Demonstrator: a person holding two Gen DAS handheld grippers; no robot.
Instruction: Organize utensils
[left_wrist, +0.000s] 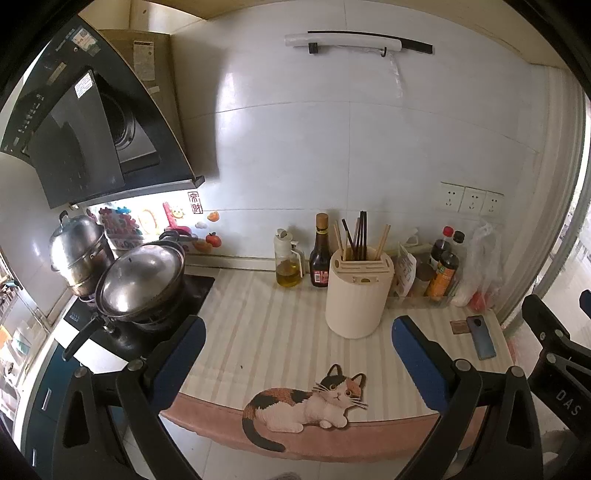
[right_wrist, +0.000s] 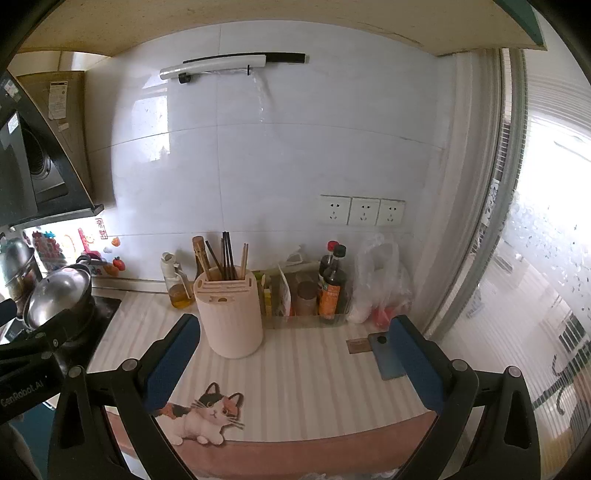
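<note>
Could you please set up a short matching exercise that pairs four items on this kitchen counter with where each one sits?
Things:
1. chopsticks
2. phone
3. oil dispenser
4. plastic bag

Places:
A. lying flat on the striped mat, near the window side
B. standing upright in the cream utensil holder
C. against the wall, right of the sauce bottles
D. just left of the utensil holder, by the stove

Pairs: 1-B, 2-A, 3-D, 4-C
</note>
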